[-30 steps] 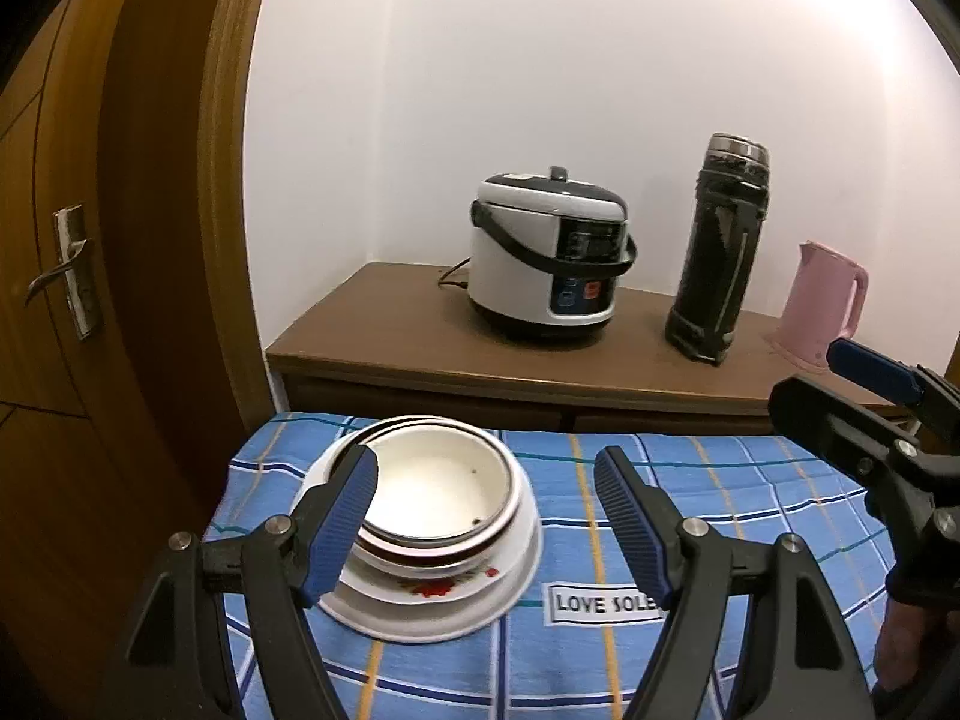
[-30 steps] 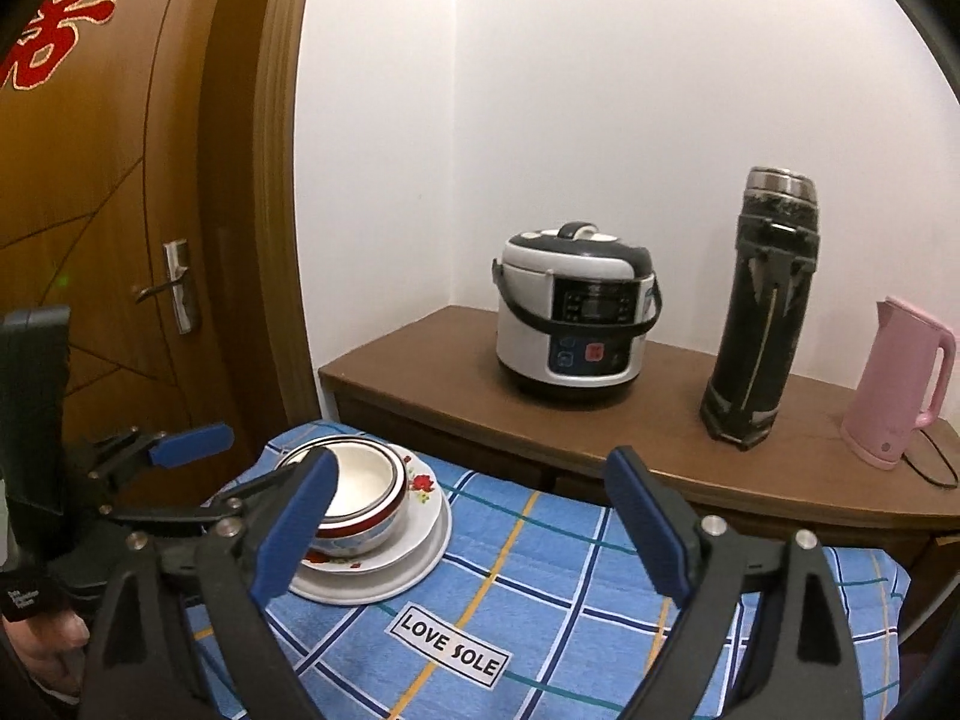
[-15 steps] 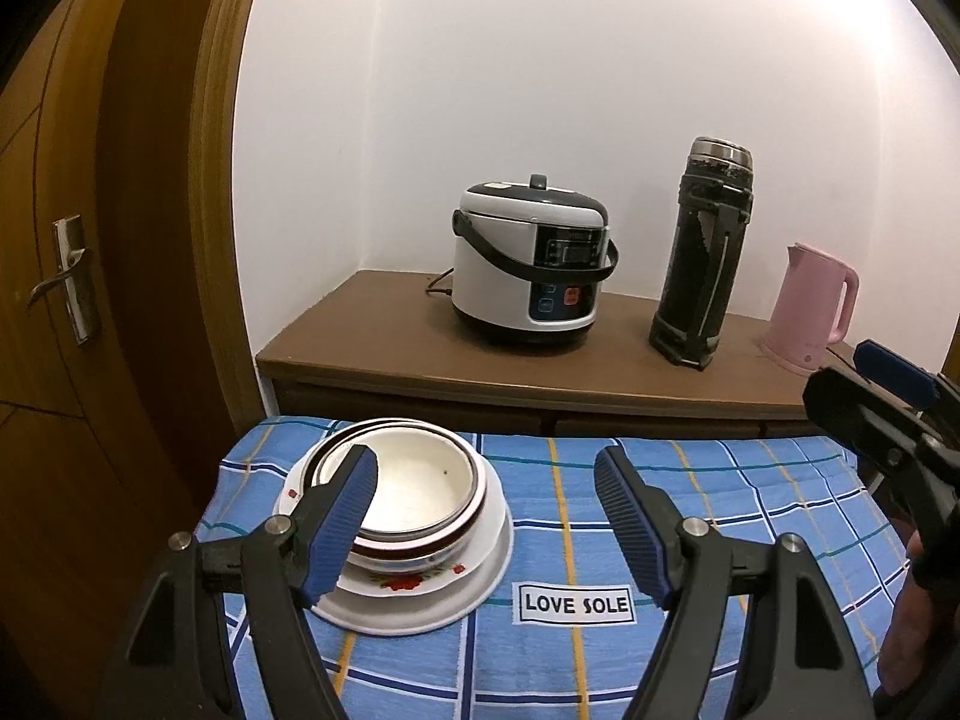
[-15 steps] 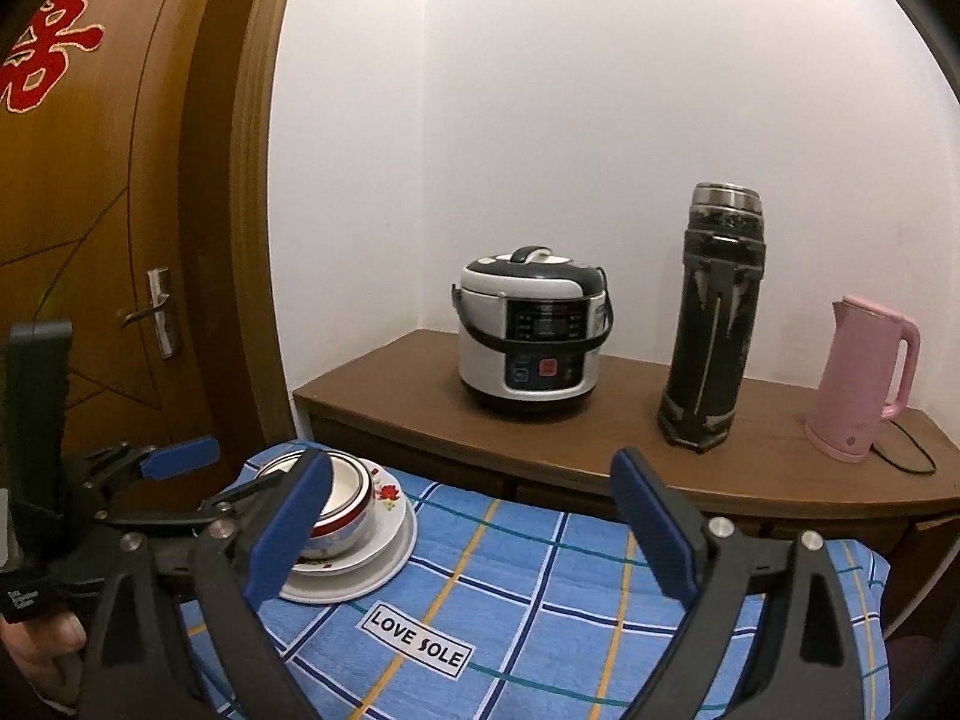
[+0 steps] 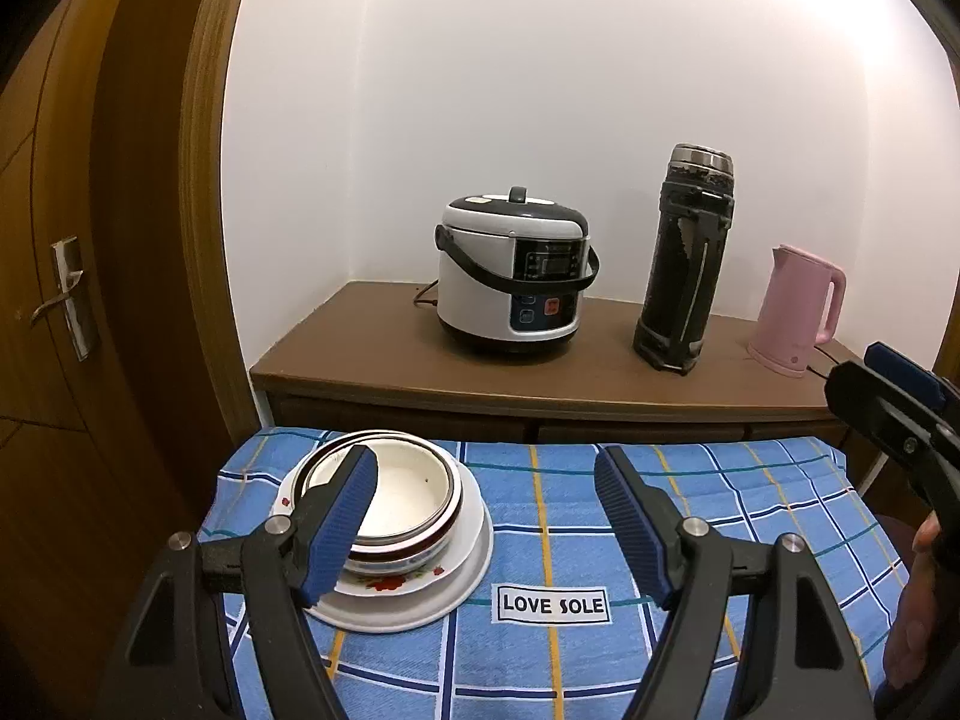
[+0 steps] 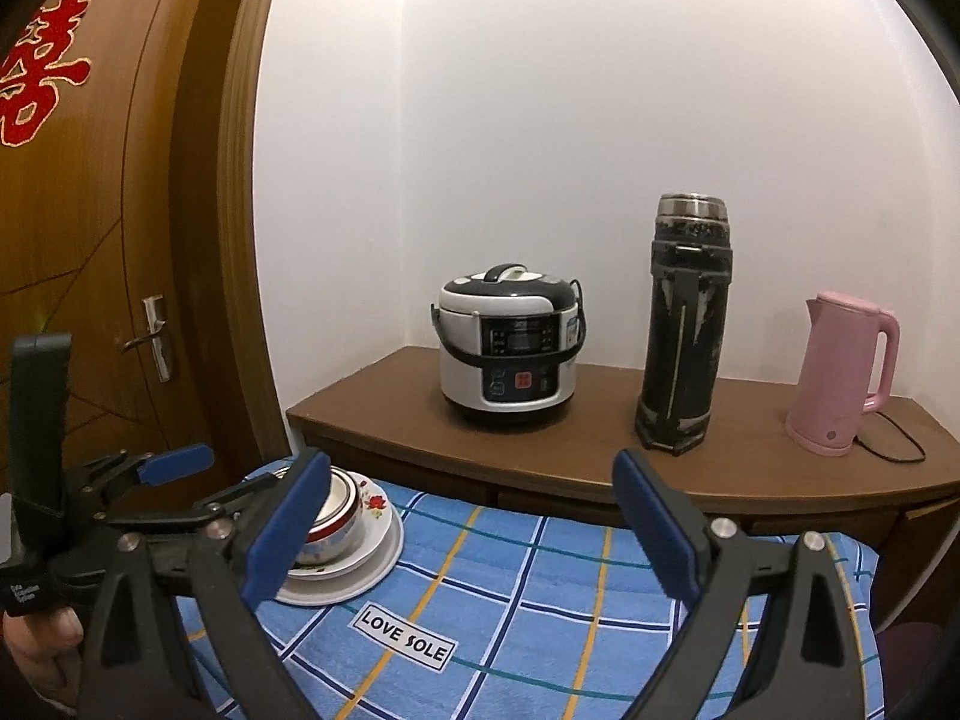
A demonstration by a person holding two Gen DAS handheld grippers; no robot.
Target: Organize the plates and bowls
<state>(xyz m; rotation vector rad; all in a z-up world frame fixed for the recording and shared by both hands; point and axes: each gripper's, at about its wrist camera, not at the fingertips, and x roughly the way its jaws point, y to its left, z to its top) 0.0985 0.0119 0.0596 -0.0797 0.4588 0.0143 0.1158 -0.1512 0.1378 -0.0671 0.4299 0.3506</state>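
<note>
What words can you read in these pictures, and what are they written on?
"LOVE SOLE": white label sewn on the blue checked cloth.
Big red Chinese sign on the wooden door: it looks like the double-happiness character.
Small white print on the left tongs' black handle: too small to read.
Rice cooker panel and buttons: too blurred to read.
Pink kettle round mark: unreadable.

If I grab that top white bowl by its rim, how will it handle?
The white red-banded bowl looks like glazed ceramic, so probably rigid, slippery and chippable. It sits nested in another bowl on the stacked white floral plates, so it may drag or rattle the lower one when lifted.
</note>
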